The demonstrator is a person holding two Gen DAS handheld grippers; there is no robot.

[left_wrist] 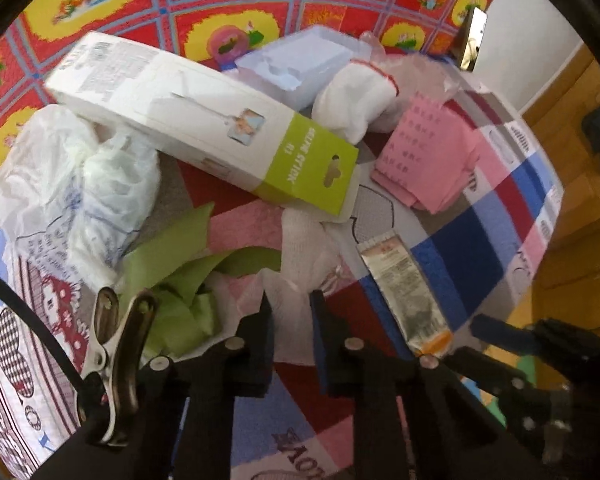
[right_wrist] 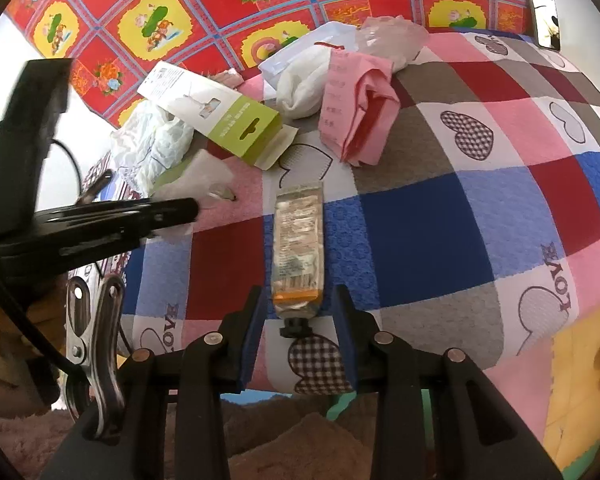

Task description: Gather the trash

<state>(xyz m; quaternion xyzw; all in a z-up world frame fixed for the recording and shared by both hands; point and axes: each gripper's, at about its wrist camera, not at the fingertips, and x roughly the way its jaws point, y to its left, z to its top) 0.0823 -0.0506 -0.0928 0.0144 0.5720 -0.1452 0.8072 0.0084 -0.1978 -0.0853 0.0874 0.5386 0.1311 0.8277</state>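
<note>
Left wrist view: the left gripper (left_wrist: 290,300) points down at a checked quilt (left_wrist: 472,248) strewn with trash. Its fingers (left_wrist: 260,344) stand close together over a crumpled white tissue (left_wrist: 300,256); whether the pads press on the tissue cannot be told, as the picture is blurred there. Green paper scraps (left_wrist: 172,280) lie just left of the tissue. A white and green carton (left_wrist: 204,120) lies tilted in the middle, its left end resting on a crumpled white plastic bag (left_wrist: 72,184). Far beyond it sit a clear plastic tray (left_wrist: 296,64) and a white cloth bundle (left_wrist: 352,100). Folded pink paper (left_wrist: 424,152) lies to the right. A flattened tube (left_wrist: 404,292) lies near, right of the fingers. The other gripper shows dark at the near right edge

Right wrist view: the right gripper (right_wrist: 300,304) hangs released over the near edge of the quilt (right_wrist: 480,240), jaws apart. The tube (right_wrist: 298,240) lies lengthwise ahead; its black cap (right_wrist: 296,326) sits between the fingers (right_wrist: 252,340), and no pad touches it. The left gripper (right_wrist: 188,210) enters from the left with its tip at the tissue (right_wrist: 204,180). The carton (right_wrist: 220,112), plastic bag (right_wrist: 152,144), cloth bundle (right_wrist: 300,92) and pink paper (right_wrist: 356,112) lie farther off
</note>
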